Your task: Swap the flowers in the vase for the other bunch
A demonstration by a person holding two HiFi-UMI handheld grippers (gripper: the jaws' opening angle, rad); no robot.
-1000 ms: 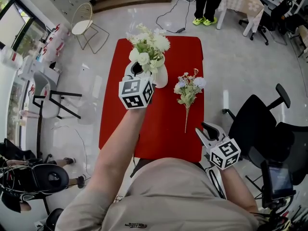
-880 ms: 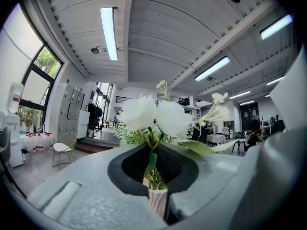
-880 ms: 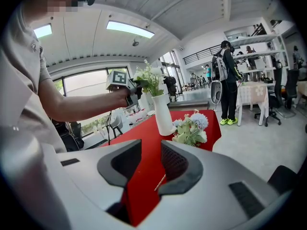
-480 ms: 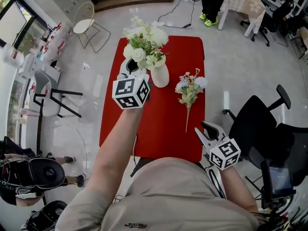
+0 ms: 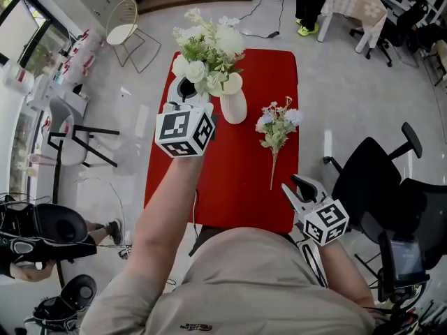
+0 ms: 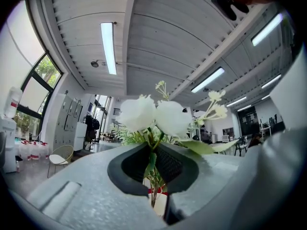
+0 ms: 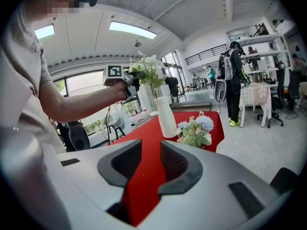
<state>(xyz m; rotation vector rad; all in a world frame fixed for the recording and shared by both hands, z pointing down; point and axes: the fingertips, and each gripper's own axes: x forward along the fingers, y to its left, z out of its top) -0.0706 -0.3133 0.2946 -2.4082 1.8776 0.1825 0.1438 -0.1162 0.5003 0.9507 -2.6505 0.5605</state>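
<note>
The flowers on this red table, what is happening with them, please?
A person works with a gripper in each hand. The left gripper is shut on the stems of the white bunch, whose lower ends reach into the white vase on the red table. The smaller bunch lies on the table beside the vase. The right gripper is open and empty near the table's front edge.

A bunch of white flowers [image 5: 207, 47] with green leaves stands upright, its stems pinched in the left gripper [image 6: 153, 164] and reaching down to the white vase [image 5: 234, 103]. A smaller pale bunch [image 5: 276, 125] lies flat on the red tabletop [image 5: 237, 180] near the vase.
</note>
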